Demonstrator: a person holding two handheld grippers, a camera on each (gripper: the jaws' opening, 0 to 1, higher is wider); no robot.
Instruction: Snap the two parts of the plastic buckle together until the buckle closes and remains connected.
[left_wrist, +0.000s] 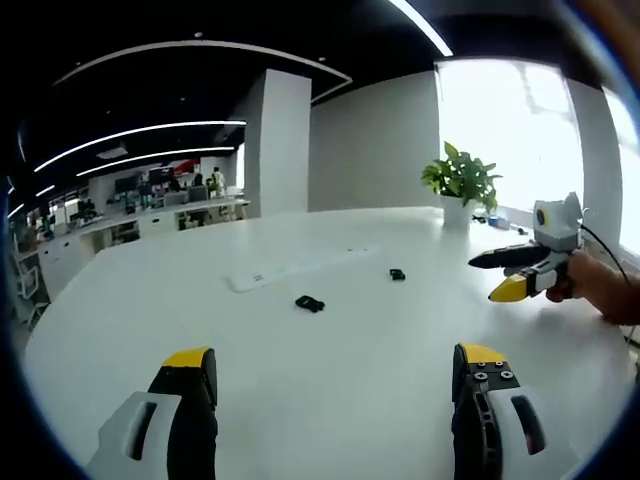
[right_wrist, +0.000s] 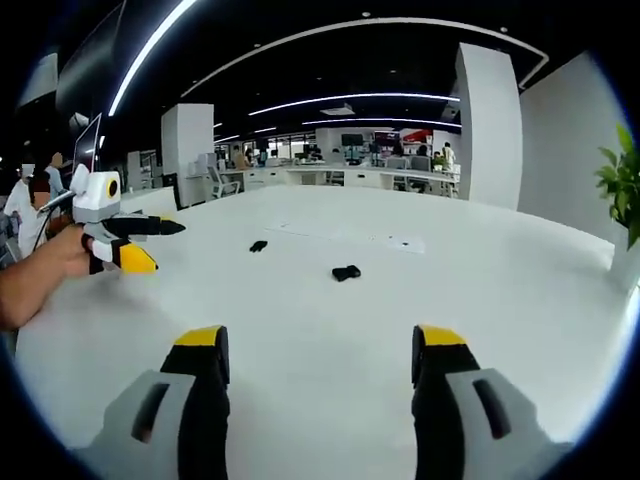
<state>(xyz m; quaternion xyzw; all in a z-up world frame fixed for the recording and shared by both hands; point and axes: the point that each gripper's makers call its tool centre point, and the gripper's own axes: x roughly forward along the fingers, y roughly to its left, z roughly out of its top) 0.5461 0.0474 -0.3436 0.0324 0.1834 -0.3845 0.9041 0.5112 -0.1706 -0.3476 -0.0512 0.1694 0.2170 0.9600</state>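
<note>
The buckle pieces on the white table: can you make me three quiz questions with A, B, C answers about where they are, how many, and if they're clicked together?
1. Where do the buckle pieces lie?
A. on the white table
B. in a gripper
C. beside the plant pot

2. How many black buckle pieces are there?
A. one
B. two
C. four

3. Are they snapped together?
A. yes
B. no, apart
C. one is broken

Answers:
A, the larger buckle piece and the smaller buckle piece rest on bare tabletop.
B, both views show two.
B, a stretch of table separates them, and the left gripper and right gripper are open, away from them.
</note>
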